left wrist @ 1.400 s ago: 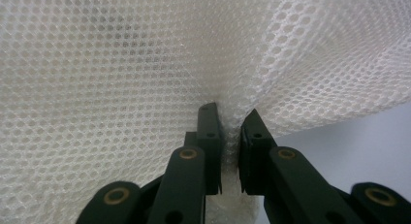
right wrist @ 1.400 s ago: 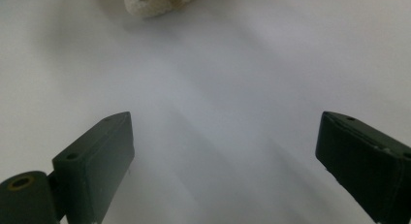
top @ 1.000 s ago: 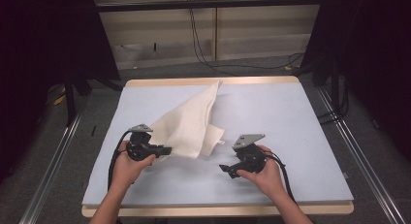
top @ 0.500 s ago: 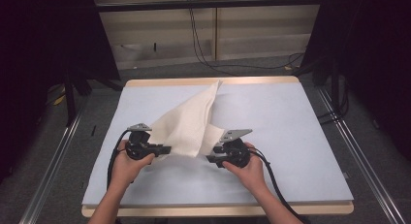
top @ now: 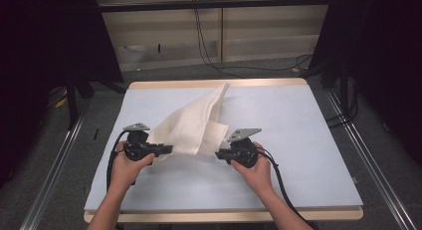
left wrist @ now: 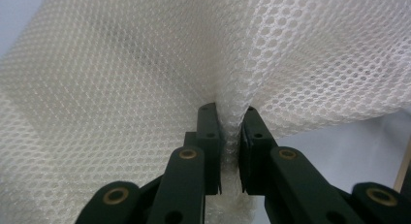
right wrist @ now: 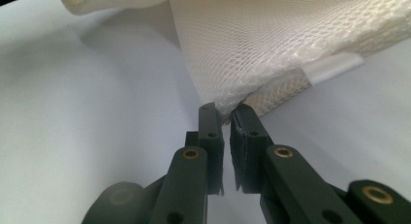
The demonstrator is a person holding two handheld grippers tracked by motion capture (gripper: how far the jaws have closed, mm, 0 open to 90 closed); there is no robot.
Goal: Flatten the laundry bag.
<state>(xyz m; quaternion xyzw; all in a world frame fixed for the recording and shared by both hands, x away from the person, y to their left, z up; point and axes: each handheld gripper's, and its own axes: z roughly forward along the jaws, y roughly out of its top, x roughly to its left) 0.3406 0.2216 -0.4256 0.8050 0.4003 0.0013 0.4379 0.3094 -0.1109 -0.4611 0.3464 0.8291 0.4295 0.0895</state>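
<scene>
A white mesh cloth (top: 191, 125) lies rumpled on the pale blue table (top: 298, 140), one point stretching toward the far edge. My left gripper (top: 169, 149) is shut on the cloth's near left edge. In the left gripper view the mesh (left wrist: 145, 64) is bunched between the left gripper (left wrist: 230, 112) jaws. My right gripper (top: 219, 153) sits at the cloth's near right corner. Its jaws have just been closing. In the right gripper view the right gripper (right wrist: 225, 110) tips pinch the hemmed corner of the mesh (right wrist: 271, 44).
The table has a wooden rim (top: 224, 216) along its near edge. Metal rails (top: 370, 160) run along the floor on both sides. Cables (top: 219, 60) trail on the floor behind the table, and dark curtains hang left and right.
The right hand has moved left to the cloth's near right corner and its jaws have closed on it. The left hand has kept still with its grip.
</scene>
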